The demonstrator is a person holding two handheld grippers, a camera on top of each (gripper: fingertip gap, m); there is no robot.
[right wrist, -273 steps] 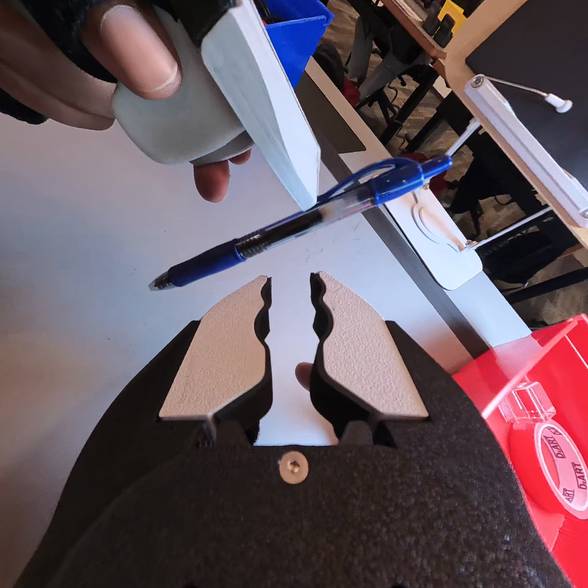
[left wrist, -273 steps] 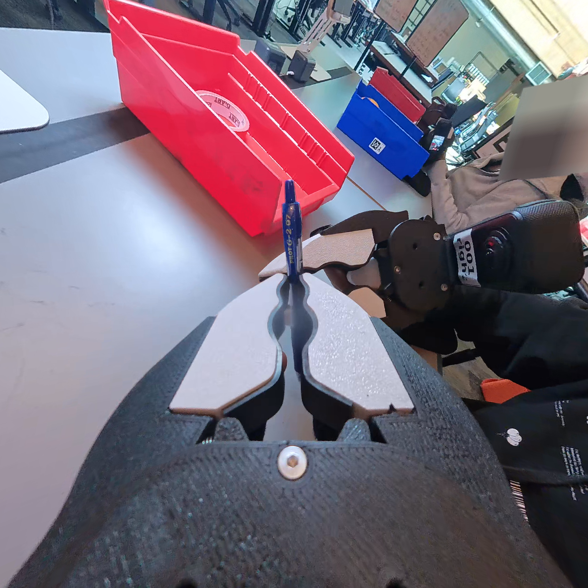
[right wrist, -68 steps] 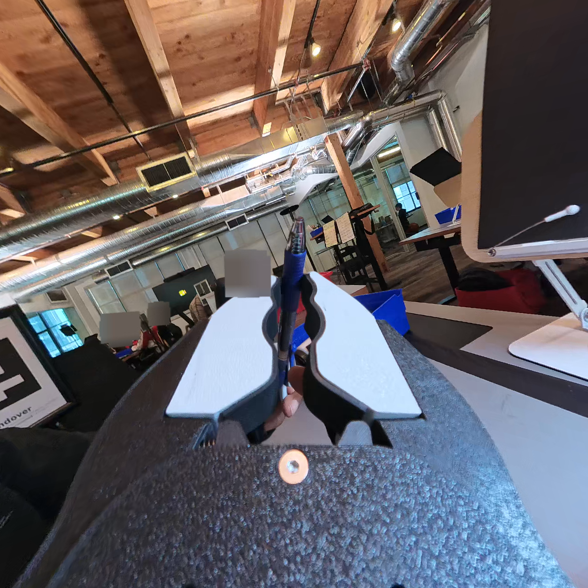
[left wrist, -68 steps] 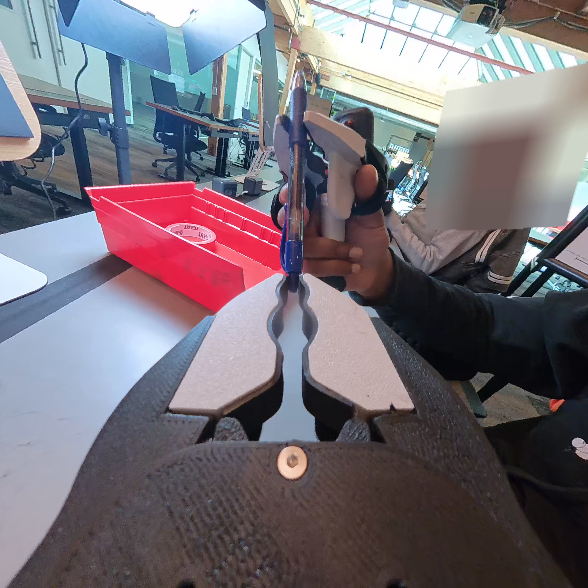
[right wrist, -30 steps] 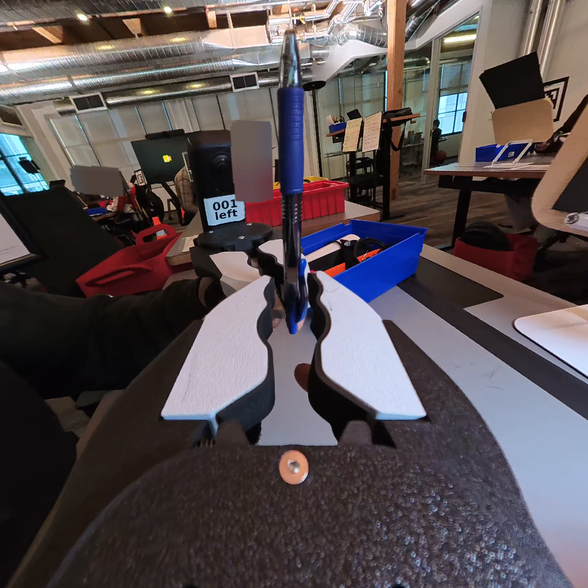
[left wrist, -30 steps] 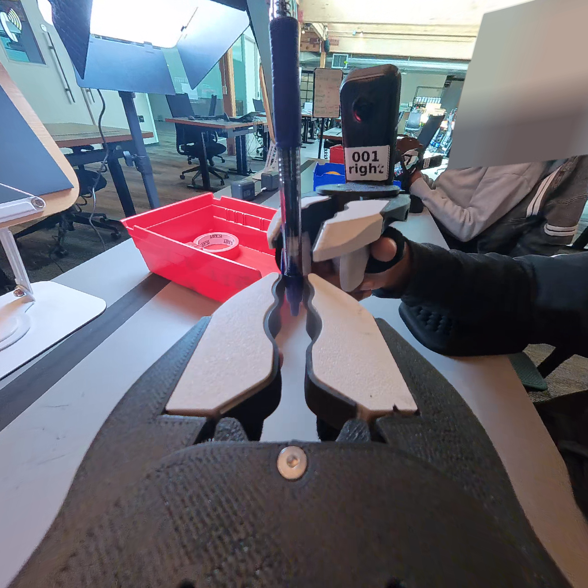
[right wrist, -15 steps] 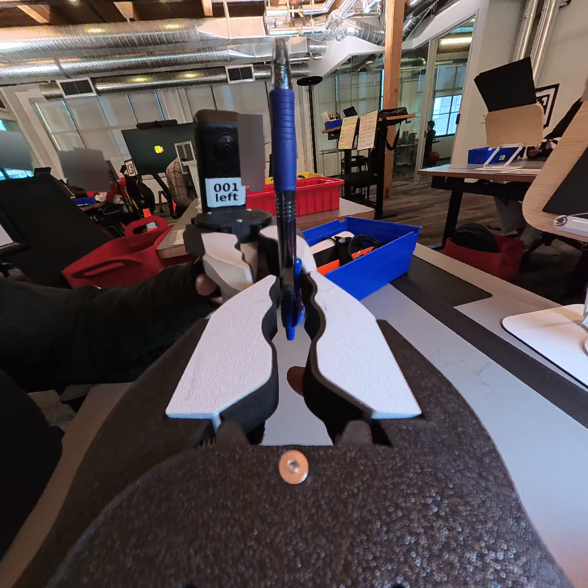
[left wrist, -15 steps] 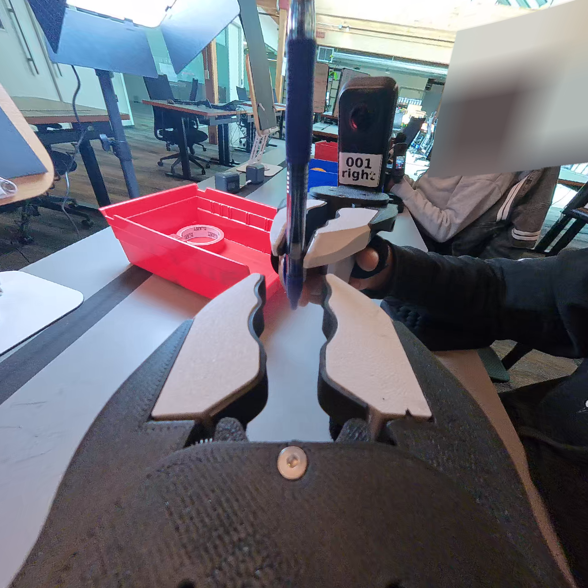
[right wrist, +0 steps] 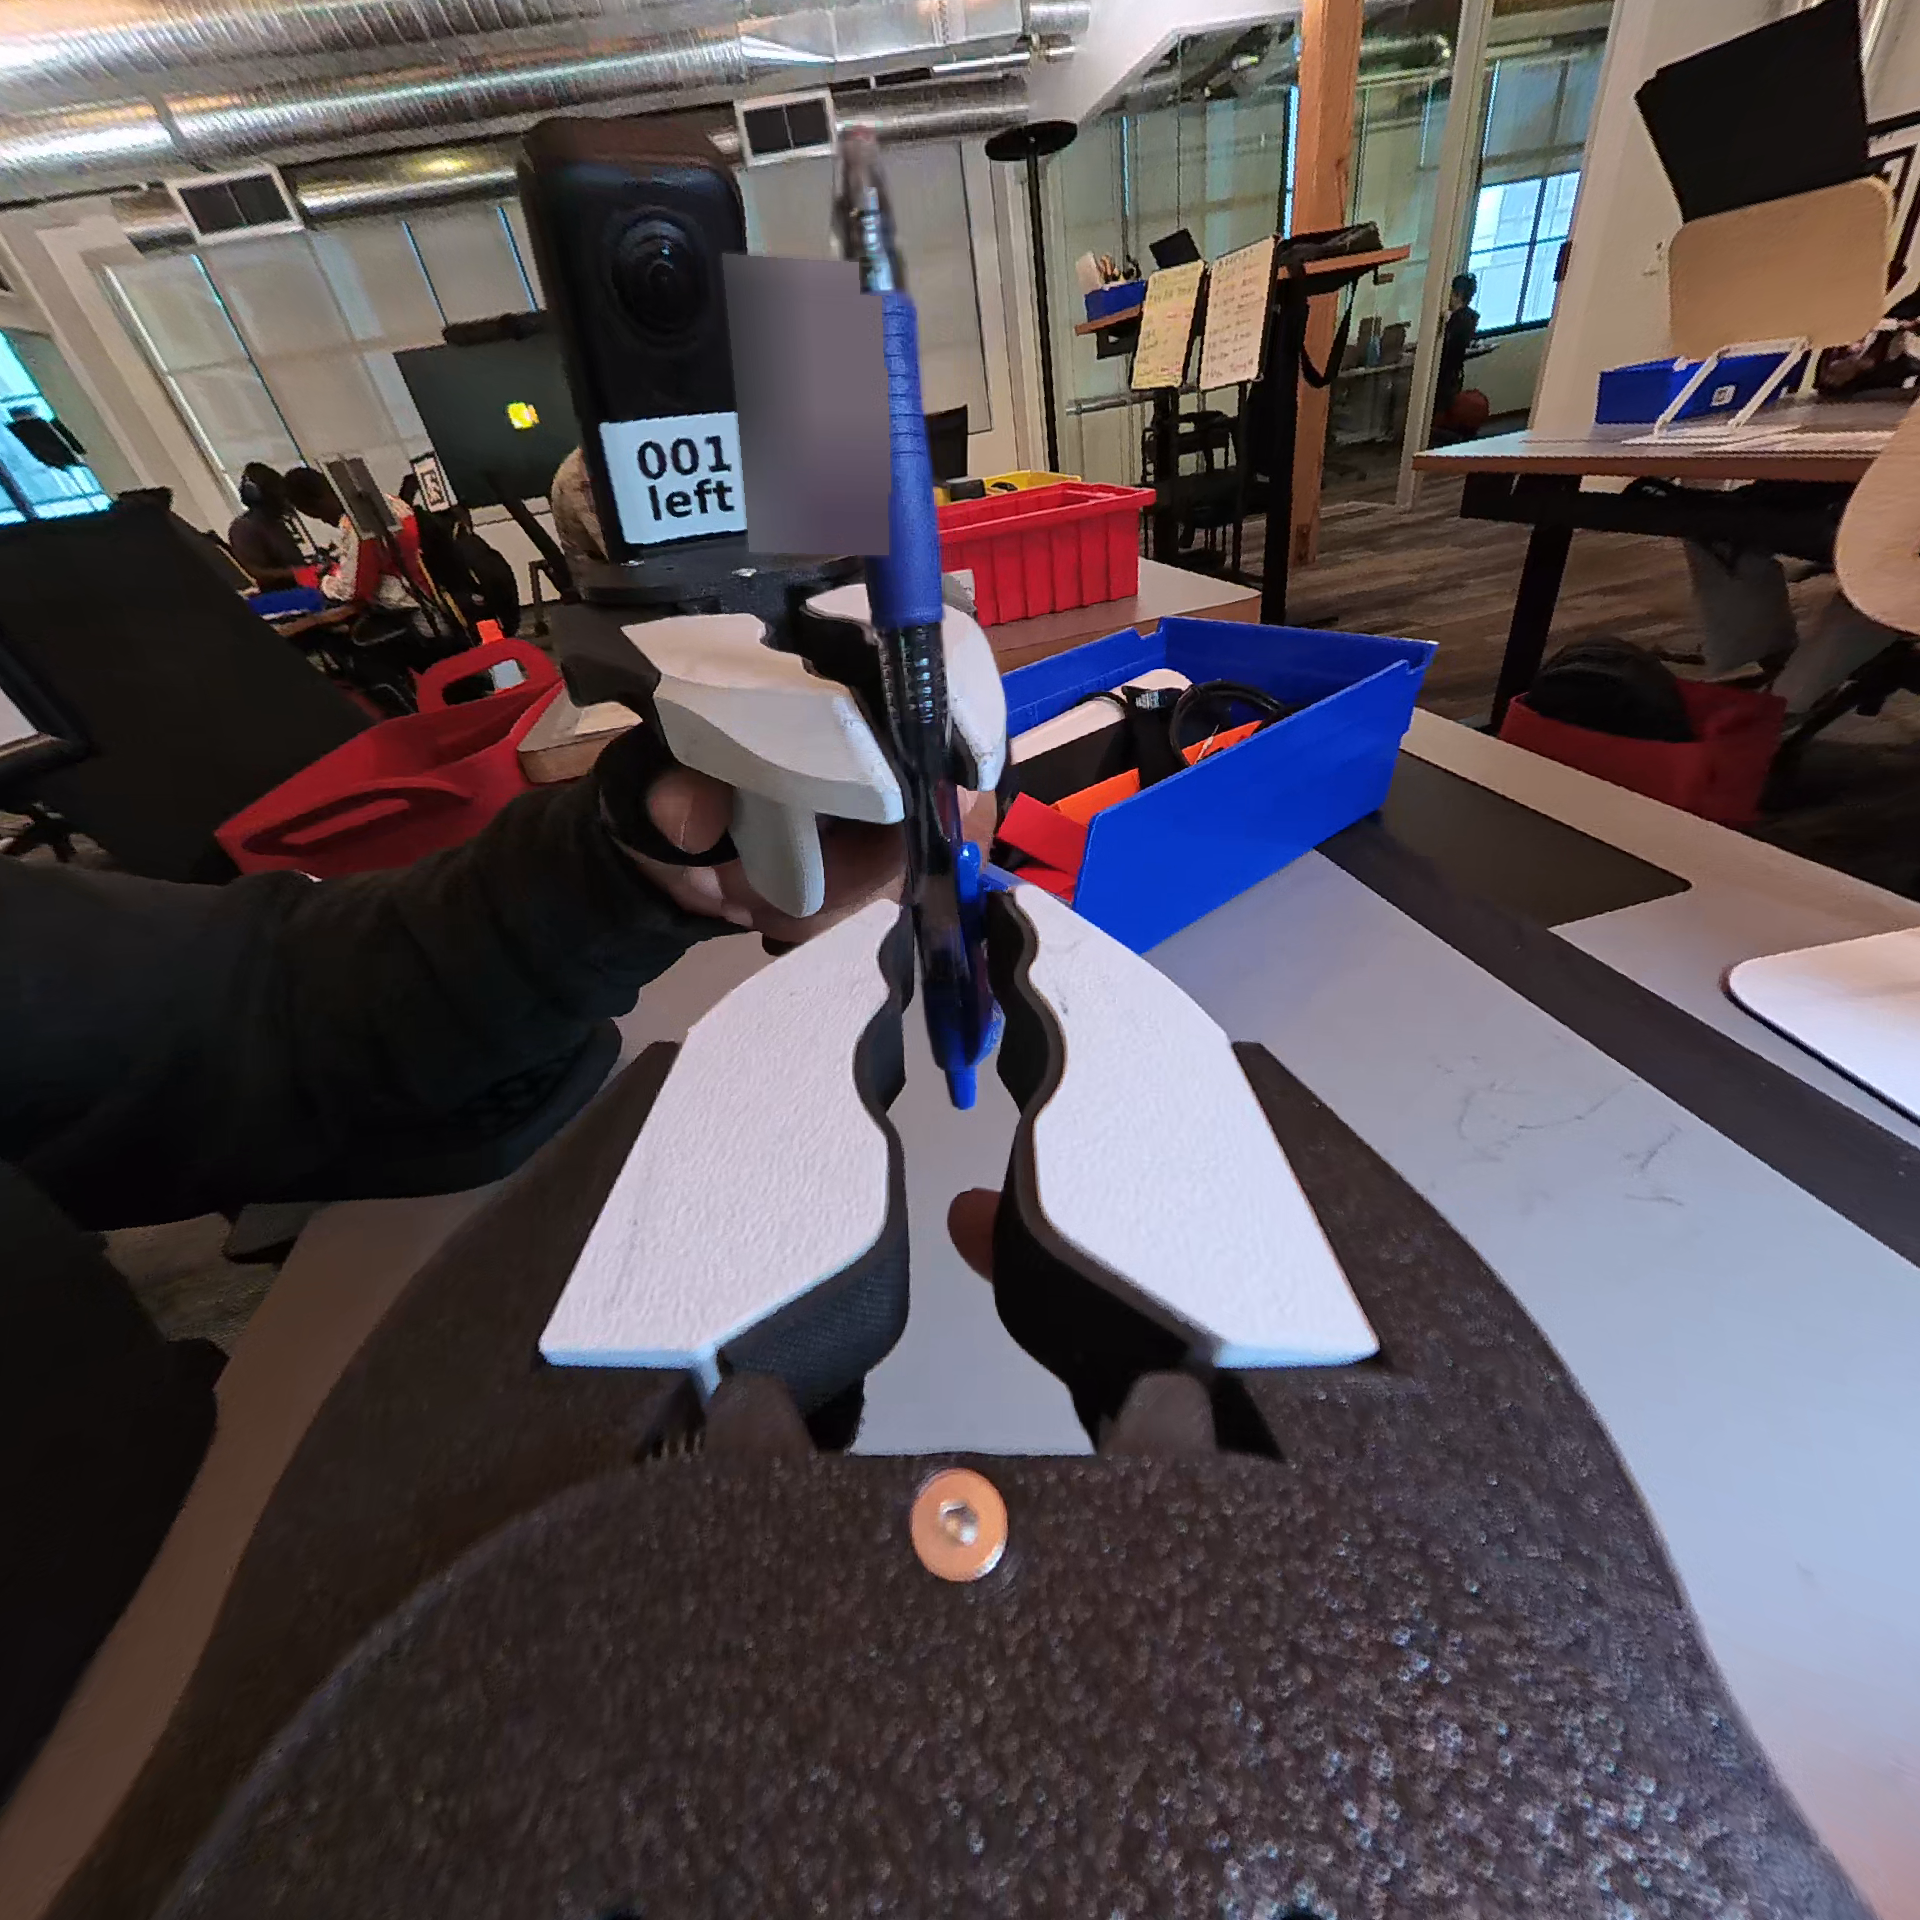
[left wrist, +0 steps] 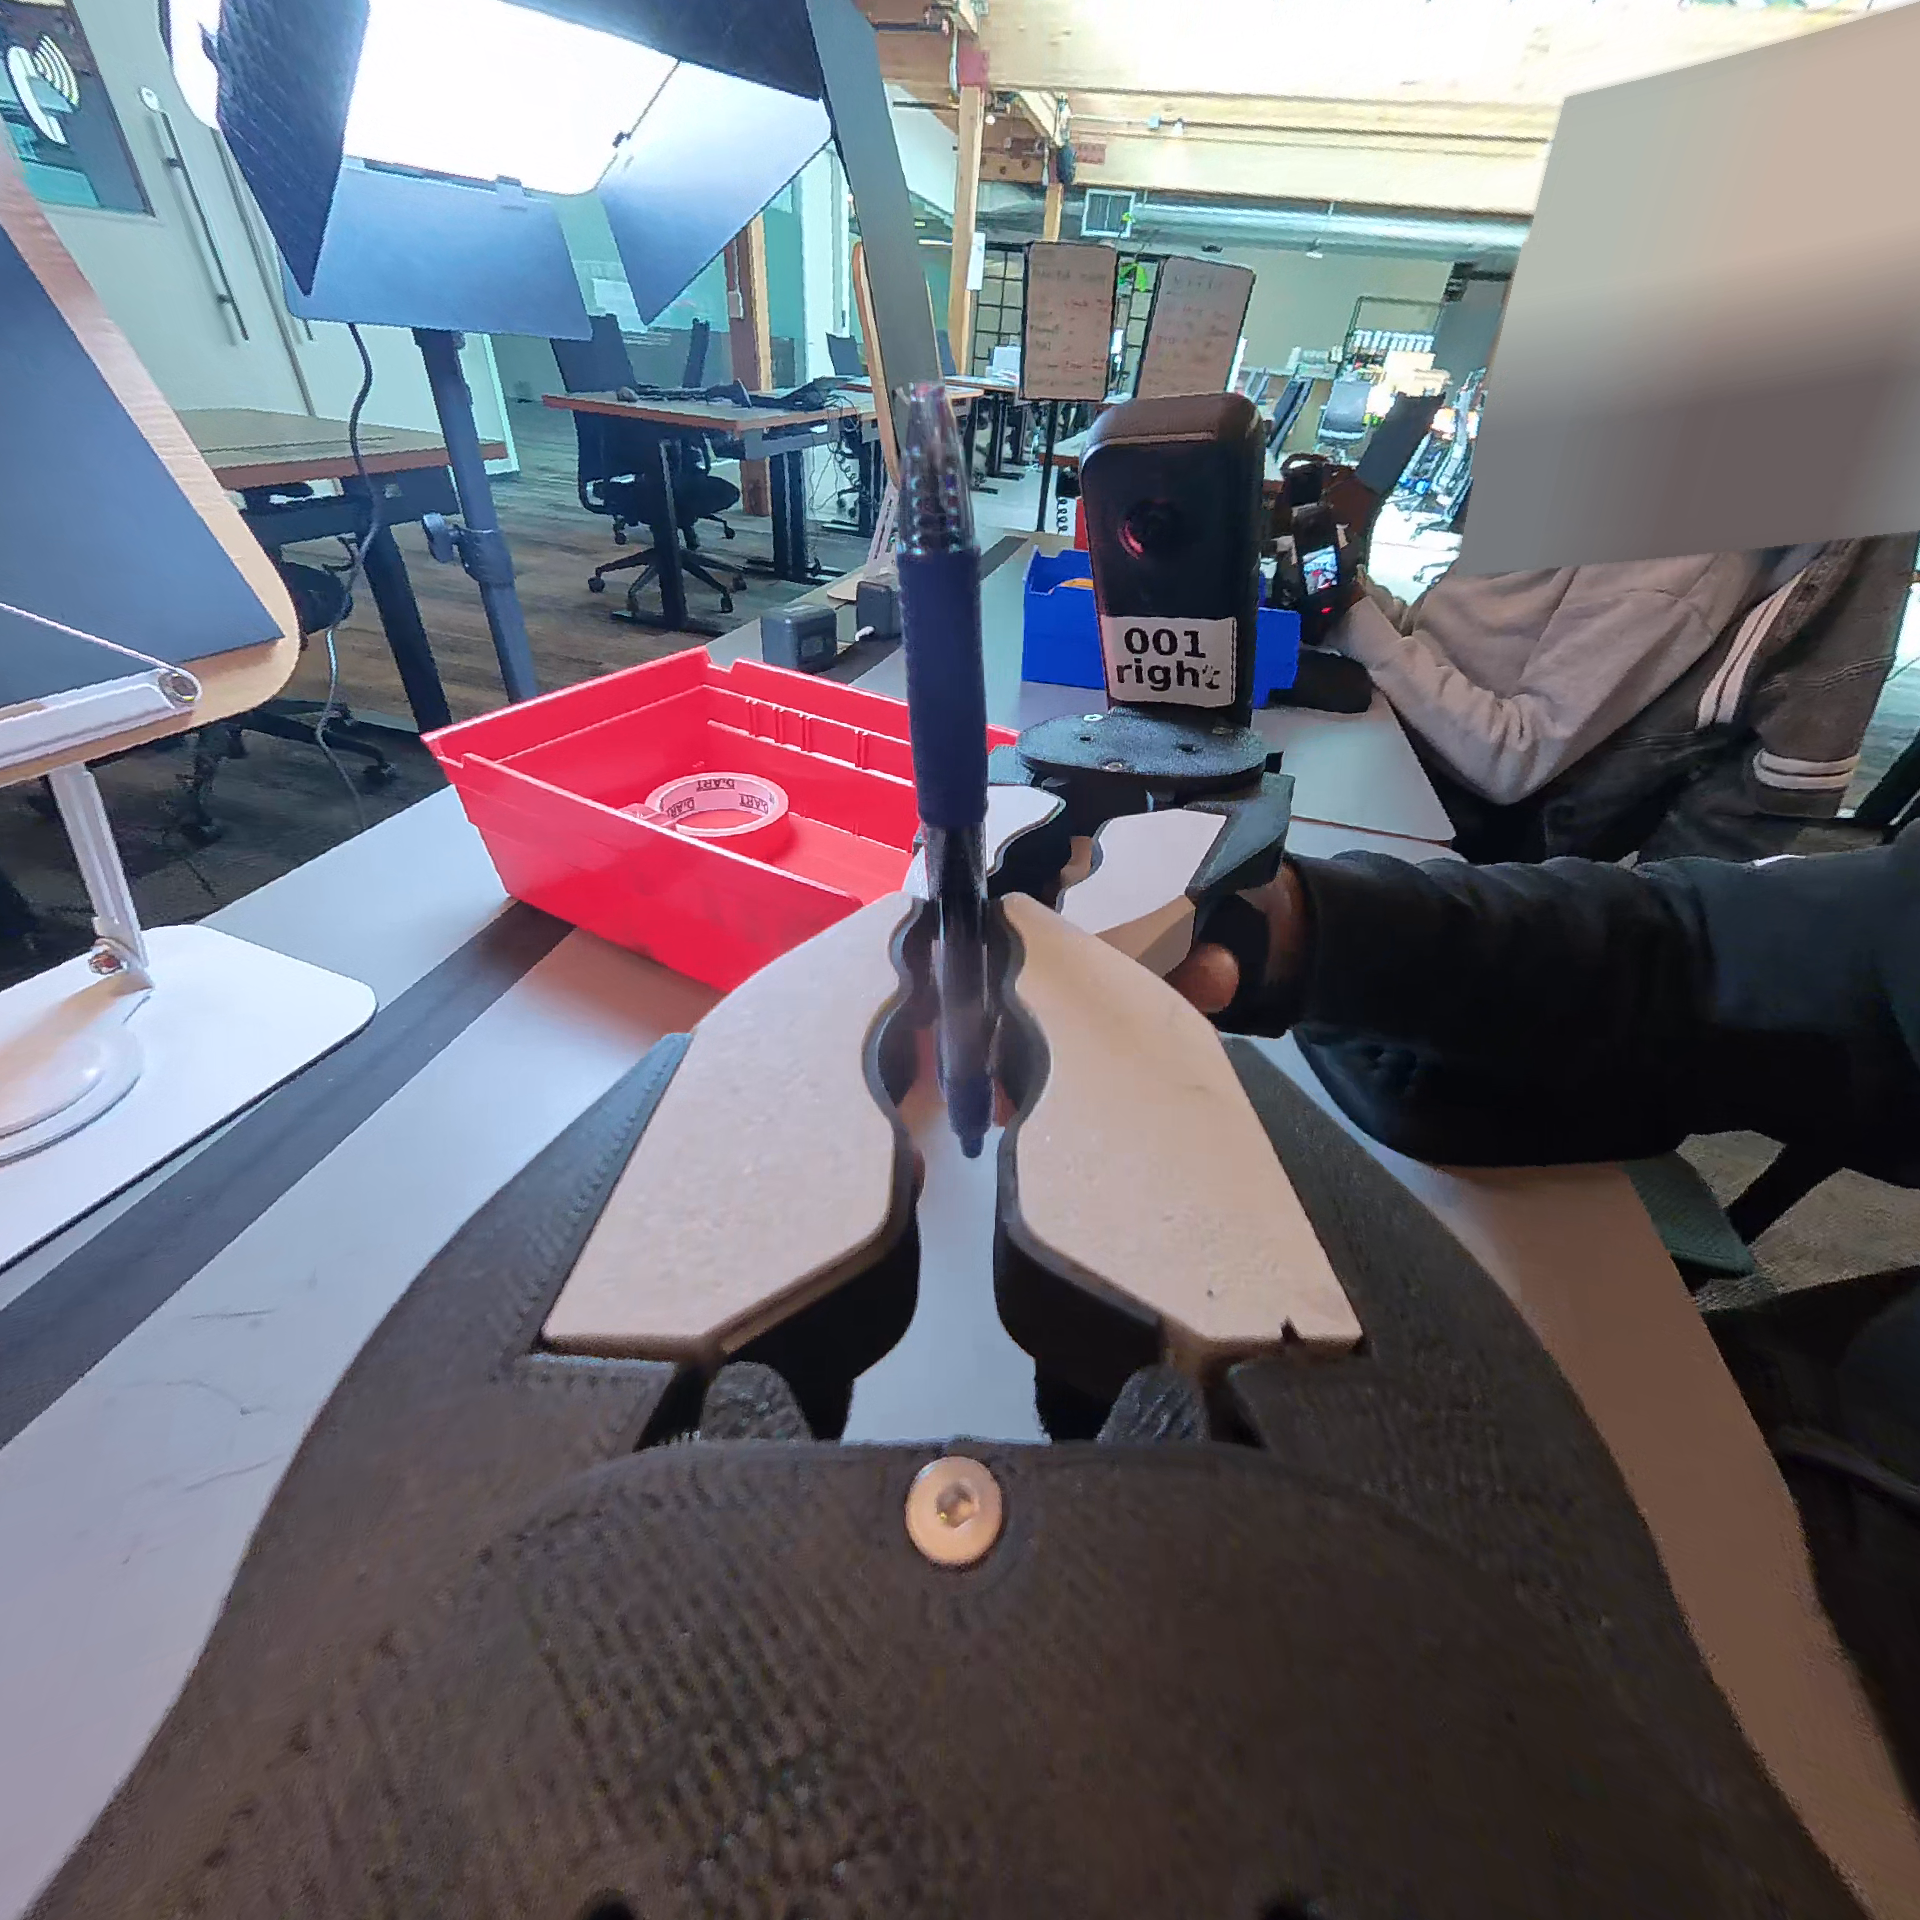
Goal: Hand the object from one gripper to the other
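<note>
Pen is standing upright in mid-air above the table, and the left gripper is clamping its barrel while the right gripper is sitting narrowly parted with the clip end hanging loose between its tips. So I'm reading this as the release end of the handoff. Next the right one is looking at a straight pull-back without bumping the pen, and the room for that is looking fine, with the red bin and blue bin sitting well off to the sides.

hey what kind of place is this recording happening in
Probably an open-plan office or lab workspace: rows of desks with office chairs, exposed ceiling ducts, and parts bins such as the red bin on the table.
</note>
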